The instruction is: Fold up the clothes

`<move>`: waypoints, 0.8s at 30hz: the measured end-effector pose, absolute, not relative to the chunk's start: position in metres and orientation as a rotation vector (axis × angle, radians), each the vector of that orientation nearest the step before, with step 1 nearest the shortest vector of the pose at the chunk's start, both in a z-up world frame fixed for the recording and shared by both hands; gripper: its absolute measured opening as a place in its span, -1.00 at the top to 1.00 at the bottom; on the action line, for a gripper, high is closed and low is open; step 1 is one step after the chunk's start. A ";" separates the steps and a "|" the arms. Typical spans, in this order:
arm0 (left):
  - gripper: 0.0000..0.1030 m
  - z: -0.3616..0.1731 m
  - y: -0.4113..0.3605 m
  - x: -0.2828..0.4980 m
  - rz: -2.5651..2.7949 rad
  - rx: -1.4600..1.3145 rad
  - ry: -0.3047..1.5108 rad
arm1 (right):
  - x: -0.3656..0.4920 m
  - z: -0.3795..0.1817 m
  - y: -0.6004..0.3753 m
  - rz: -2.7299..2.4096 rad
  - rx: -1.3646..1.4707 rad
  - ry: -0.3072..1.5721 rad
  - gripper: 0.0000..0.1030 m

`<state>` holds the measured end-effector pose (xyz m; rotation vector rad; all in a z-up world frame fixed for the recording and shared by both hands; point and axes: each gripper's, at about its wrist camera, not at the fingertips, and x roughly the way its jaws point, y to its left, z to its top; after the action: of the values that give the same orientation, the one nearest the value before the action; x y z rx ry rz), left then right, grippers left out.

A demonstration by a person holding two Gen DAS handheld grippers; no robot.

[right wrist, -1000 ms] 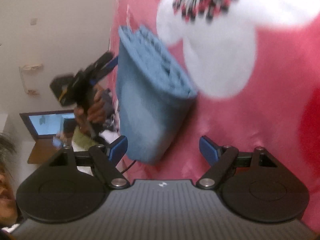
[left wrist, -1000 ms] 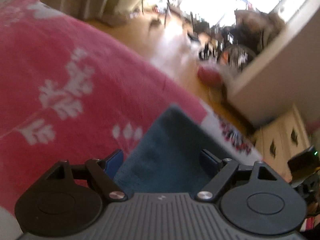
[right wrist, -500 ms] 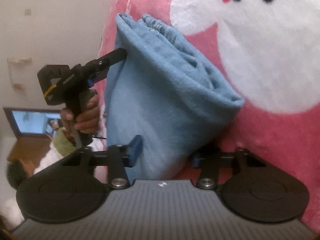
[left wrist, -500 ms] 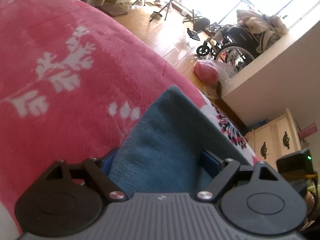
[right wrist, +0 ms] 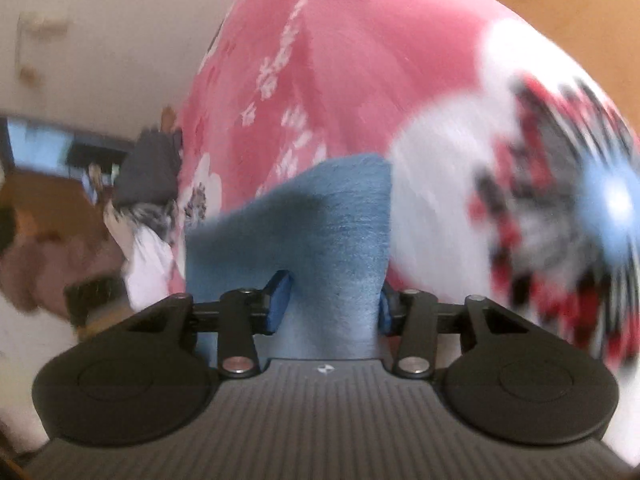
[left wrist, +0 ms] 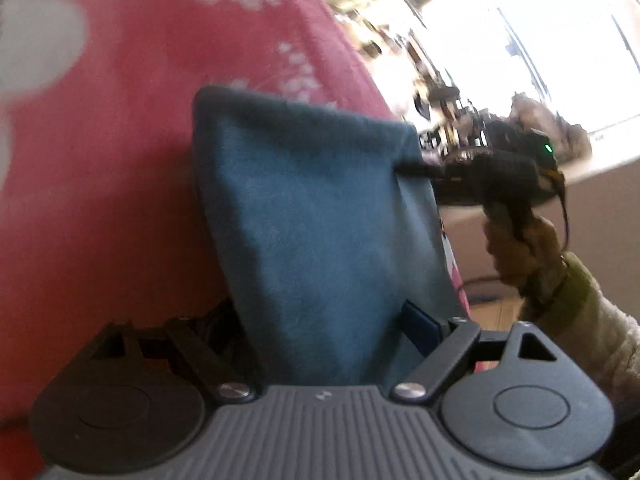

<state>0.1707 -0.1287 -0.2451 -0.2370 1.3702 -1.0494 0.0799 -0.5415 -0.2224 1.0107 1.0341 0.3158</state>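
Note:
A folded blue cloth (left wrist: 312, 220) stands up off the pink flowered blanket (left wrist: 120, 120). Its near end runs down between the fingers of my left gripper (left wrist: 320, 324). Those jaws stand wide apart; one blue pad (left wrist: 420, 328) shows beside the cloth and the other is hidden behind it. At the cloth's far right corner, my right gripper (left wrist: 404, 168) pinches the fabric, held by a hand (left wrist: 520, 252). In the blurred right wrist view the blue cloth (right wrist: 320, 220) is squeezed between the pads of the right gripper (right wrist: 332, 304), above the blanket (right wrist: 360, 80).
The blanket's big white, red and black flower (right wrist: 540, 200) lies to the right. Beyond the bed edge are a wooden floor (right wrist: 560, 0), a bright window (left wrist: 520, 40) with cluttered furniture, and a dark pile of clothes (right wrist: 148, 172) at the left.
My right gripper went from open to shut on the blue cloth and raised its corner. Both views have swung round. The left jaws keep the same wide spacing around the cloth.

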 end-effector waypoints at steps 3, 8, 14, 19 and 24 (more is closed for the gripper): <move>-0.56 -0.249 -0.111 0.167 -0.971 -0.306 1.335 | 0.099 -0.223 -0.550 0.360 0.961 1.052 -0.05; -0.56 -0.244 -0.092 0.179 -0.899 -0.292 1.244 | 0.062 -0.219 -0.559 0.364 0.987 0.987 -0.26; -0.72 -0.257 -0.123 0.178 -0.954 -0.276 1.209 | 0.028 -0.235 -0.561 0.378 1.059 0.972 -0.32; -0.71 -0.268 -0.138 0.187 -1.009 -0.348 1.210 | 0.043 -0.244 -0.550 0.478 1.025 0.998 -0.38; -0.69 -0.271 -0.144 0.186 -1.052 -0.365 1.218 | 0.071 -0.248 -0.540 0.550 1.034 0.973 -0.38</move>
<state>0.1864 -0.1443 -0.2713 -0.3650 1.2182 -1.0524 0.0709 -0.5398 -0.2477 1.0344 0.9728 0.5504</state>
